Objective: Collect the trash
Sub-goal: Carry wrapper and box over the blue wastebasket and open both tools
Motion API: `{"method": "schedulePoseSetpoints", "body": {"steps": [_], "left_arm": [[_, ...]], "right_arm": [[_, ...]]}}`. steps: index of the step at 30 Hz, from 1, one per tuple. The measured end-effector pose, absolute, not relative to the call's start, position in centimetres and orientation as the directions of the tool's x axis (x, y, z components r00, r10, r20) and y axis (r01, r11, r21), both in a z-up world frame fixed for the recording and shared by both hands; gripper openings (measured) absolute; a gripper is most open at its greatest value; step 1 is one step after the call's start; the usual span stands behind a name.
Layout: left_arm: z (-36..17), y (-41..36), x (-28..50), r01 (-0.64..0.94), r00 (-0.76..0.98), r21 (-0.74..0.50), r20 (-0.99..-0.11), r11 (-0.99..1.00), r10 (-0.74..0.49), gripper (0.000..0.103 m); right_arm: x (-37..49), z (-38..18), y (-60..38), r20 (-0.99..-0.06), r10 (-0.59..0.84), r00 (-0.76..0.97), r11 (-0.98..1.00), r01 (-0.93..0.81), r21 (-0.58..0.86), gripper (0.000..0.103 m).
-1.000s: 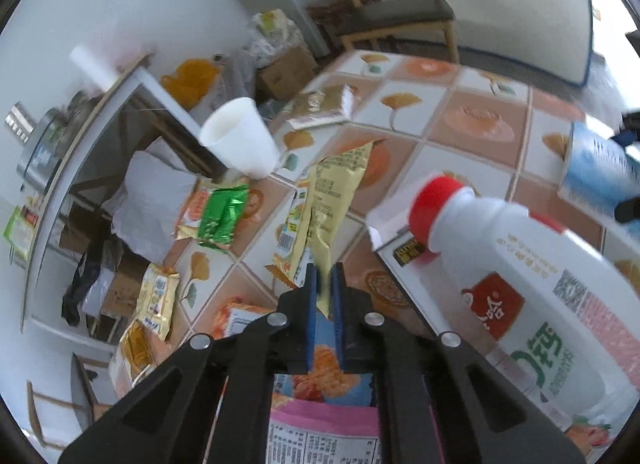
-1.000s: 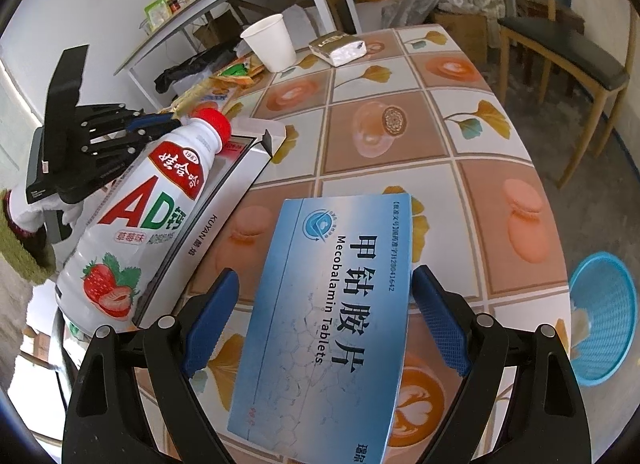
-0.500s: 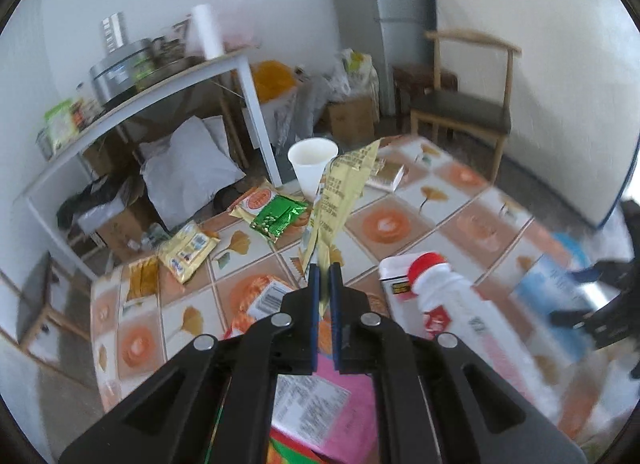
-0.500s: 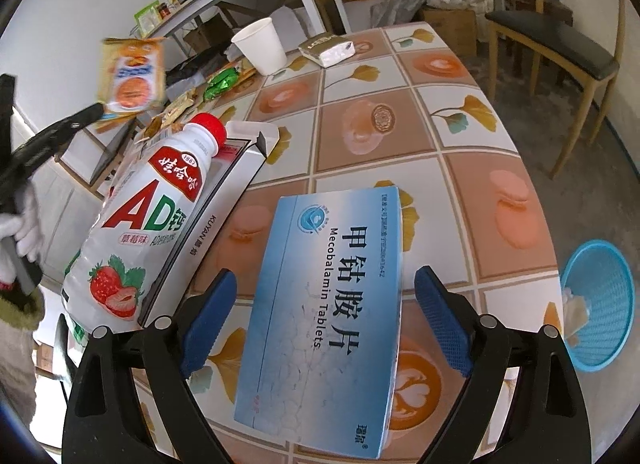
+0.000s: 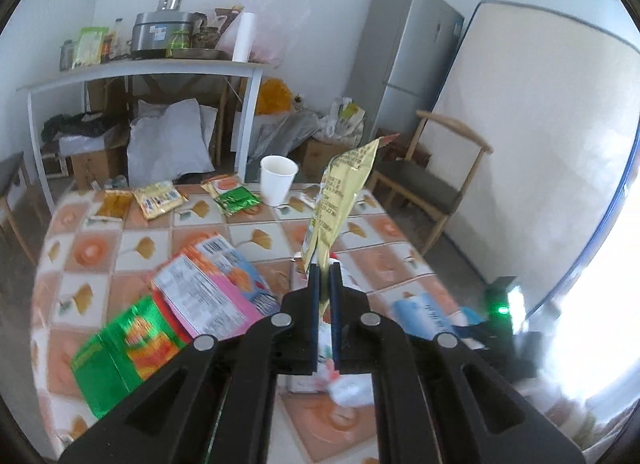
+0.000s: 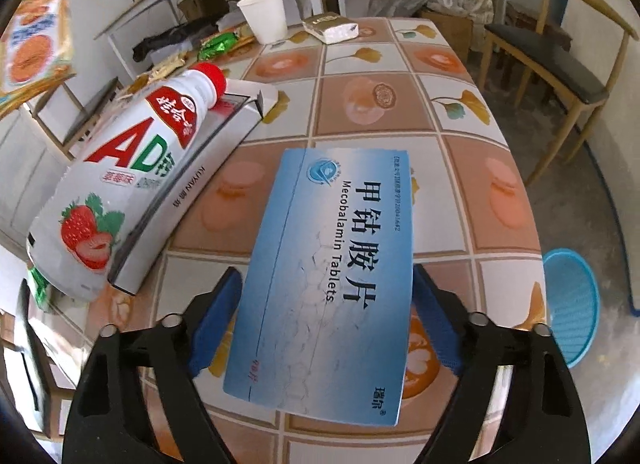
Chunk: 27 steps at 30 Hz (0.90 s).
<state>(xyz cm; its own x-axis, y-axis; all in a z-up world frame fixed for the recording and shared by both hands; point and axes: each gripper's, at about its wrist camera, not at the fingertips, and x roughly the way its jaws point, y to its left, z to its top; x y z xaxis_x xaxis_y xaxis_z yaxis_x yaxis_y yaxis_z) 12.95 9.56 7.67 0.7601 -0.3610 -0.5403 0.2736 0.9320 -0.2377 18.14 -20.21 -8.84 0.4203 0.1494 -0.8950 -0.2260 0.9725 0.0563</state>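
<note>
My left gripper [image 5: 325,270] is shut on the bottom edge of a yellow snack wrapper [image 5: 340,191], which stands up in the air above the tiled table [image 5: 100,248]. The same wrapper [image 6: 34,35] shows at the upper left of the right wrist view. My right gripper [image 6: 326,284] straddles a flat blue tablet box [image 6: 340,256] near the table's front. Its jaws are closing, and the blue pads [image 6: 218,304] sit almost against the box's long edges.
A strawberry drink bottle [image 6: 132,167] leans on a white carton [image 6: 224,131] left of the box. A paper cup [image 6: 264,15] and a small silver packet [image 6: 330,27] stand at the far end. Several snack packets [image 5: 208,292] lie below the left gripper. A blue basket [image 6: 572,304] sits on the floor beside a chair [image 6: 552,63].
The left gripper has risen off the table with the yellow wrapper and rolled upright. The right gripper has stayed over the blue box, and its jaws have narrowed toward it.
</note>
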Motion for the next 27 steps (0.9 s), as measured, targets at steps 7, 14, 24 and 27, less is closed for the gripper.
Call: {"method": "schedulePoseSetpoints", "body": {"steps": [7,14,24,27], "left_arm": [[7.4,7.3,9.8,0.316,0.735,-0.333,-0.507,0.889,-0.451,0.004],[6.5,3.8,8.3,0.376,0.704,-0.353,-0.492,0.857,-0.512,0.004],[5.1,-3.2,7.7,0.488,0.617,-0.341,-0.517,0.803,-0.594,0.004],[5.4,-5.8,8.0,0.537,0.582,-0.335,-0.517,0.774,-0.628,0.004]], "right_arm": [[17.6,-7.9,-21.4,-0.885,0.188,0.425,0.974,-0.196,0.113,0.072],[16.7,-7.0,-24.3,-0.862,0.293,0.415,0.956,-0.143,0.256,0.072],[13.1,-4.0,-31.4,-0.773,0.391,0.499,0.902,-0.039,0.431,0.072],[11.6,-3.0,-35.5,-0.741,0.377,0.556,0.882,0.031,0.471,0.072]]}}
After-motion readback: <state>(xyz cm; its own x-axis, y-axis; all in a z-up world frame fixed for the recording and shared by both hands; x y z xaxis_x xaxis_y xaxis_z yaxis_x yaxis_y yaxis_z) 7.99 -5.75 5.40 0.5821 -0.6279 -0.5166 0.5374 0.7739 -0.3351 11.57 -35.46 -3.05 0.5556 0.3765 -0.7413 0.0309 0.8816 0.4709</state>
